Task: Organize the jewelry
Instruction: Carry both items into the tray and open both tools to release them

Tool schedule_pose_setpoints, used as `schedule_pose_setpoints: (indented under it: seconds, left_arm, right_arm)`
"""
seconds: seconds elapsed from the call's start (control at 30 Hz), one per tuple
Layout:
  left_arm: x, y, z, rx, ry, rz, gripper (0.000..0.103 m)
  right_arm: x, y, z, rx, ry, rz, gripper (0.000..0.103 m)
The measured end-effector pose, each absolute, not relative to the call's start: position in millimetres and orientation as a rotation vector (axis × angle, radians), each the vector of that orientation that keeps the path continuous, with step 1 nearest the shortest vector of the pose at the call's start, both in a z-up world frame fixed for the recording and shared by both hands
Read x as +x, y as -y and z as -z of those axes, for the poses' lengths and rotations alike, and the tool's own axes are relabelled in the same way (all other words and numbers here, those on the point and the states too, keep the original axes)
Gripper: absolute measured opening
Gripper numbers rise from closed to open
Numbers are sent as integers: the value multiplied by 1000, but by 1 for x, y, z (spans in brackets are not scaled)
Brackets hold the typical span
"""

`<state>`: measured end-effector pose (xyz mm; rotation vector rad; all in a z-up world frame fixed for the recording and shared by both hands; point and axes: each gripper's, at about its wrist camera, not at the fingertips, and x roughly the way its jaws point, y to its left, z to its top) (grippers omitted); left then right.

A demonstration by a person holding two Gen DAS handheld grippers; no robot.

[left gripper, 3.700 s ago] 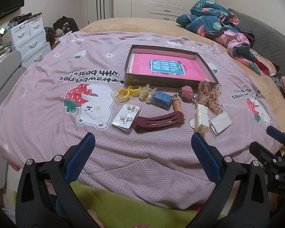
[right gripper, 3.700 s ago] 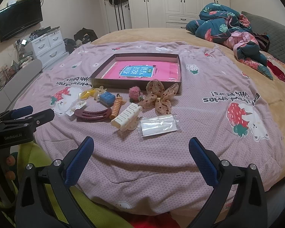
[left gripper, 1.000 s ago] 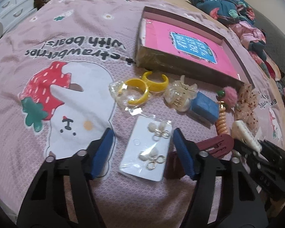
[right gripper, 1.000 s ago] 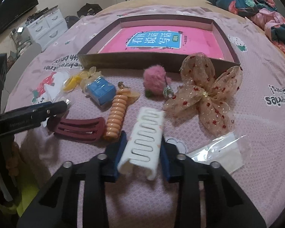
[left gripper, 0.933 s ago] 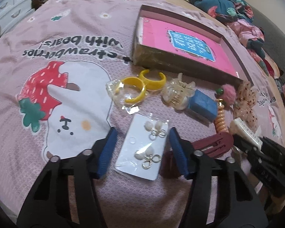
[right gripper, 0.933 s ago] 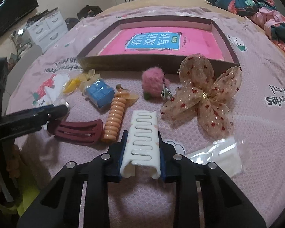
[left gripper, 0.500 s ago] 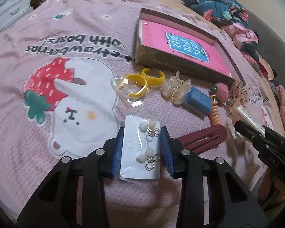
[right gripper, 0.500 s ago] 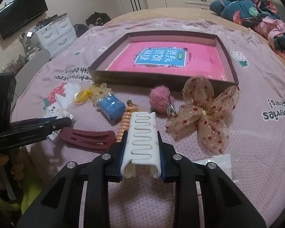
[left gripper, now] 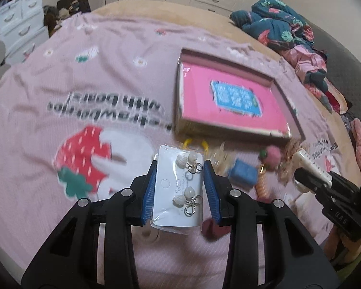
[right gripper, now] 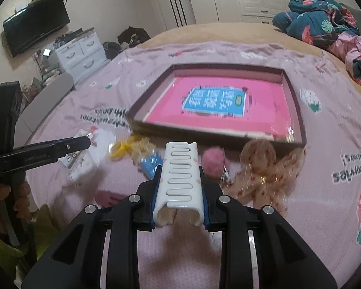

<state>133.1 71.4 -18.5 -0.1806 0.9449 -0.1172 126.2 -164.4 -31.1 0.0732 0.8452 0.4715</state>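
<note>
In the left wrist view, the left gripper (left gripper: 179, 190) is clamped on the earring card (left gripper: 177, 192), held clear of the bed (left gripper: 89, 77) with the shallow box (left gripper: 231, 106) ahead. In the right wrist view, the right gripper (right gripper: 179, 187) pinches the white hair clip (right gripper: 179, 180) above the remaining pieces. Both seem mid-carry; next, each piece must travel over the box wall before release.

earring card (left gripper: 178, 187) x1, two earring pairs on it | white hair claw (right gripper: 179, 180) x1 | tray (right gripper: 298, 110) x1 | blue box (left gripper: 243, 175) x1 | pink pompom (right gripper: 213, 162) x1 | sheer bow (right gripper: 264, 168) x1 | gripper x2: left gripper (left gripper: 180, 190), right gripper (right gripper: 180, 192)
</note>
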Motion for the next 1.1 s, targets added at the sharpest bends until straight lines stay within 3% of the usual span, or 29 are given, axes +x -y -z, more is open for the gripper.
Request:
schedule_pose_setpoints:
  seconds: [0.53,1.1]
  left_arm:
    - [217,-14,10,-137,-906,186,29]
    - [283,-1,58,-118,-996,183,29]
  right_arm:
    - [200,215,11,104,-765,-321,26]
    - [262,237,54,107,-863,-206,26]
